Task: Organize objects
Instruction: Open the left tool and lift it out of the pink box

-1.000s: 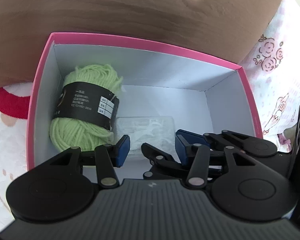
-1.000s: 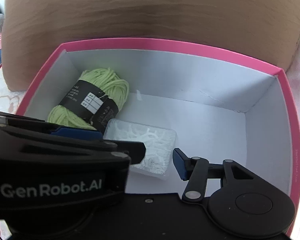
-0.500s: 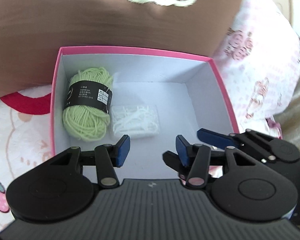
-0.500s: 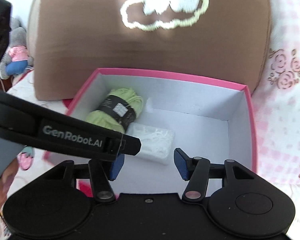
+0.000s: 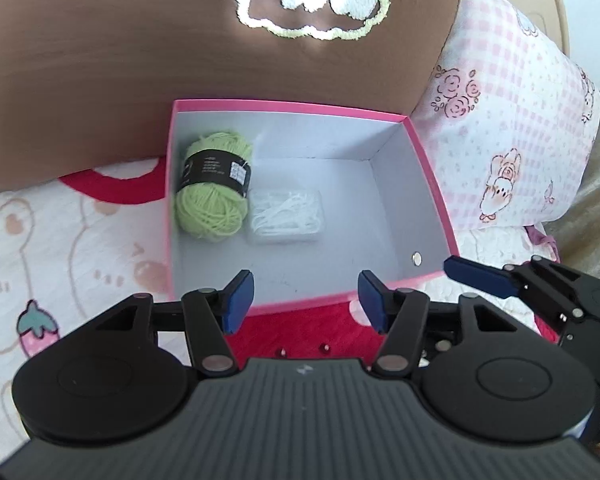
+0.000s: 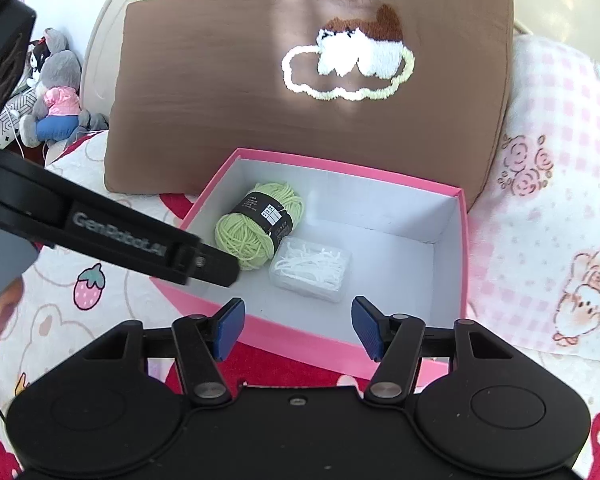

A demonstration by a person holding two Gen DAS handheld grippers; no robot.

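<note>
Patterned bedspread (image 6: 112, 184), brown cushion (image 6: 220, 64)

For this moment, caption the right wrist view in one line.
Right gripper, empty, jaws just opening, above pink box holding green yarn skein beside clear floss-pick case.

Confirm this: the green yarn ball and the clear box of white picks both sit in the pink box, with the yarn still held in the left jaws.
Not quite. The green yarn ball and clear box of white picks do sit in the pink box, but the left gripper holds nothing; its jaws stand open and empty, as the left wrist view shows.
</note>
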